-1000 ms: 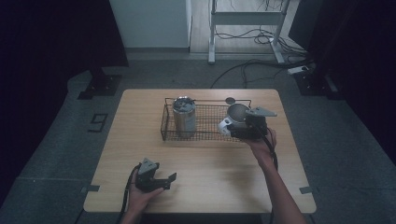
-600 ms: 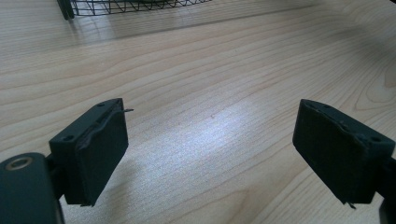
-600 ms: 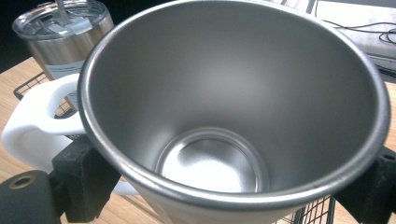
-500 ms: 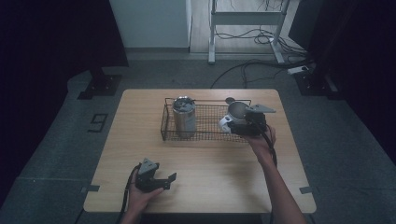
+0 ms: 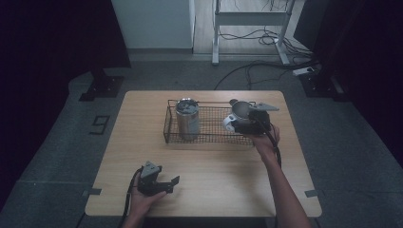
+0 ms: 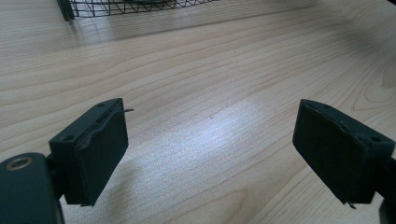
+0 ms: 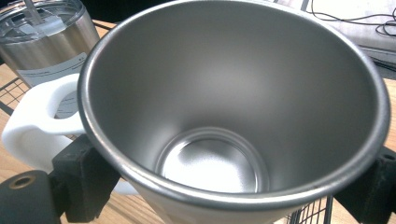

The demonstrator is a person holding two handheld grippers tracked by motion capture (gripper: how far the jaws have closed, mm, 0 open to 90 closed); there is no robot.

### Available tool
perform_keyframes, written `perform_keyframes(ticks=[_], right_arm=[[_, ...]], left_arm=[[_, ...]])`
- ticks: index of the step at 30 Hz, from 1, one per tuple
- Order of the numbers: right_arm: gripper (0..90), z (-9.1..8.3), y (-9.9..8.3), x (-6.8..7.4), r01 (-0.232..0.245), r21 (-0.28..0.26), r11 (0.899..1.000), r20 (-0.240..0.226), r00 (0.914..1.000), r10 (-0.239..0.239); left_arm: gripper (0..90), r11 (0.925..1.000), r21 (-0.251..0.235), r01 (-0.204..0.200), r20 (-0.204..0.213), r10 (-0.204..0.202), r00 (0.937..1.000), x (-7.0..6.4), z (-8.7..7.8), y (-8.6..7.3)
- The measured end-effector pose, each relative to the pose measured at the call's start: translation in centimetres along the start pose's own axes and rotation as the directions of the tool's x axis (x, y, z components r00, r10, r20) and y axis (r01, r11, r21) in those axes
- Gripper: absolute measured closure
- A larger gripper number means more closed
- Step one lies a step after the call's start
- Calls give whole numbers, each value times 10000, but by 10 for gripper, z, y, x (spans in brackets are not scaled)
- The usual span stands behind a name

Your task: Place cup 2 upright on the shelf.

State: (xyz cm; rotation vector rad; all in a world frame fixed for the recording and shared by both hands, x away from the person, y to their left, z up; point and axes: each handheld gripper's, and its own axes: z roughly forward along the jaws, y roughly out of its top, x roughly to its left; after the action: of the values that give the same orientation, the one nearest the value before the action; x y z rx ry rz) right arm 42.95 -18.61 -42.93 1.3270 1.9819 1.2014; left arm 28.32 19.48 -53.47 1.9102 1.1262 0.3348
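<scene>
A steel mug with a white handle hangs at the right end of a black wire basket. My right gripper is shut on the mug. In the right gripper view the mug tilts its empty mouth toward the camera, and the right gripper has one jaw on each side of its wall. A lidded steel tumbler stands upright in the basket's left end. My left gripper rests low near the table's front edge, open and holding nothing.
Bare wood of the table lies in front of the left gripper, with the basket's edge at the far side. The lidded tumbler stands behind the mug. Beyond the table are cables on the floor and a metal stand.
My right gripper has carried the mug slightly farther back at the basket's right end. The left gripper has stayed where it was.
</scene>
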Motion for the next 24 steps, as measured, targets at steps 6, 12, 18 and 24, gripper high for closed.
perform_keyframes(ticks=[6, 12, 18, 24], right_arm=[[81, 4, 1, -2, 7, 73, 10000, 48, 10000, -7], [81, 10, 1, -5, -100, 134, 9999, 89, 9999, 99], [81, 16, 1, -9, -235, 244, 9994, 134, 9996, 232], [81, 19, 4, -11, -253, 266, 9993, 160, 9996, 249]], left_arm=[[105, 10000, 0, 1, 4, -1, 10000, 0, 0, 0], [105, 10000, 8, 16, 0, -16, 10000, 1, 0, 0], [106, 10000, 32, 19, 13, -19, 10000, 1, 1, -1], [106, 10000, 44, 5, 23, -5, 10000, 1, 0, -1]])
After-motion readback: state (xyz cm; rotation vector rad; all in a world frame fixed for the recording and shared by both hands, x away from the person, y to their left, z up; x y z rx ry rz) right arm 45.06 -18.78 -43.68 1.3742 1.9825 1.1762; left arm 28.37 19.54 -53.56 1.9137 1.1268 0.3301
